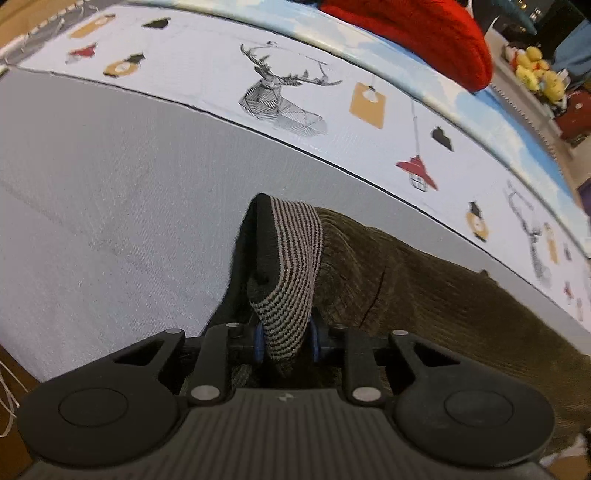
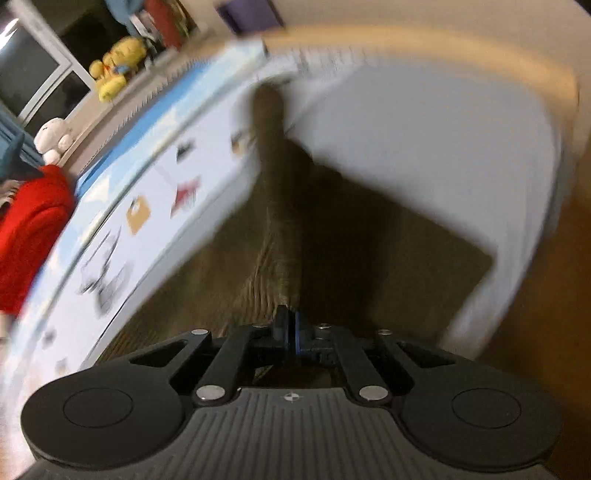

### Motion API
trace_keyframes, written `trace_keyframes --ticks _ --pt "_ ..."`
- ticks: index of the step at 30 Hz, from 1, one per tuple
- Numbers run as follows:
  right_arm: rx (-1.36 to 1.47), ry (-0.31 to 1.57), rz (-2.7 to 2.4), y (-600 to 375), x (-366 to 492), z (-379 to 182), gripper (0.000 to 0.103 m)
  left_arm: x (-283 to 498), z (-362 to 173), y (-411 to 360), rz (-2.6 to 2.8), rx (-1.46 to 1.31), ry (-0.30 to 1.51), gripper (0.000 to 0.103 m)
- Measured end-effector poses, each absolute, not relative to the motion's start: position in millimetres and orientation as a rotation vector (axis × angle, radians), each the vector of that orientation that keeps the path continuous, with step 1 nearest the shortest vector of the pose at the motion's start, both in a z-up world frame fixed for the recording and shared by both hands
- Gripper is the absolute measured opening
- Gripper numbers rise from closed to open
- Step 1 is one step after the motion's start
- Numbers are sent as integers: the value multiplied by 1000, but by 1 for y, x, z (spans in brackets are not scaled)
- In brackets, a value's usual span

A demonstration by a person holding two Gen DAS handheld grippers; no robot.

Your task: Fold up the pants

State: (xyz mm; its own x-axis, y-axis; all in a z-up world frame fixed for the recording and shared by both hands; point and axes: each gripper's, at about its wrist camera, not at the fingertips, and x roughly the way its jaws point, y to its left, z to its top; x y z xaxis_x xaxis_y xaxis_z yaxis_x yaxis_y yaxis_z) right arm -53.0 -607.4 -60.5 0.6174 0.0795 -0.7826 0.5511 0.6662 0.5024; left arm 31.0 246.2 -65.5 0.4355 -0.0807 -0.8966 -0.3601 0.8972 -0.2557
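We see the left claw (image 1: 287,341) clamped on the striped waistband (image 1: 291,266) of the pants (image 1: 424,295), its blue pads pressed against the cloth from both sides. The waistband stands up out of the claw toward 12 o'clock and folds over at its top; its black inner face shows on the left. The olive corduroy of the pants runs off toward 4 o'clock, and the claw body cuts off its lower part. The pants lie on a grey sheet (image 1: 110,184). Beyond it, toward 12 o'clock, lies a white cloth (image 1: 207,66) printed with deer and lamps, and a red garment (image 1: 424,33) sits at 1 o'clock, cut off by the frame edge.

The right wrist view is badly blurred by motion. There the right claw (image 2: 291,332) is closed tight on an edge of the pants (image 2: 288,229); we cannot make out which part of them it grips. A raised ridge of fabric runs from the claw toward 12 o'clock, and darker cloth spreads flat toward 3 o'clock over the sheet (image 2: 424,147). The far end of the ridge melts into the blur. At 9 o'clock we see the garment (image 2: 33,229), and at 11 o'clock yellow toys (image 2: 114,66), half smeared.
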Motion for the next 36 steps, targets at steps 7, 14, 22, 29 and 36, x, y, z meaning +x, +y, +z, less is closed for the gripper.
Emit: trace_keyframes --ticks 7,14,22,29,36 --pt "897 774 -471 -662 -71 -78 44 36 -82 266 187 -648 1144 39" --pt "1067 757 -598 -683 -53 -103 47 46 -98 262 203 -623 1220 41" --pt "834 609 -535 -667 -30 -60 10 41 -77 258 185 -560 1086 20" --pt "835 569 -570 -674 -48 -46 10 9 -68 286 111 -627 1029 20" --pt "793 756 -594 -678 -44 -70 10 9 -80 286 51 -520 1143 20"
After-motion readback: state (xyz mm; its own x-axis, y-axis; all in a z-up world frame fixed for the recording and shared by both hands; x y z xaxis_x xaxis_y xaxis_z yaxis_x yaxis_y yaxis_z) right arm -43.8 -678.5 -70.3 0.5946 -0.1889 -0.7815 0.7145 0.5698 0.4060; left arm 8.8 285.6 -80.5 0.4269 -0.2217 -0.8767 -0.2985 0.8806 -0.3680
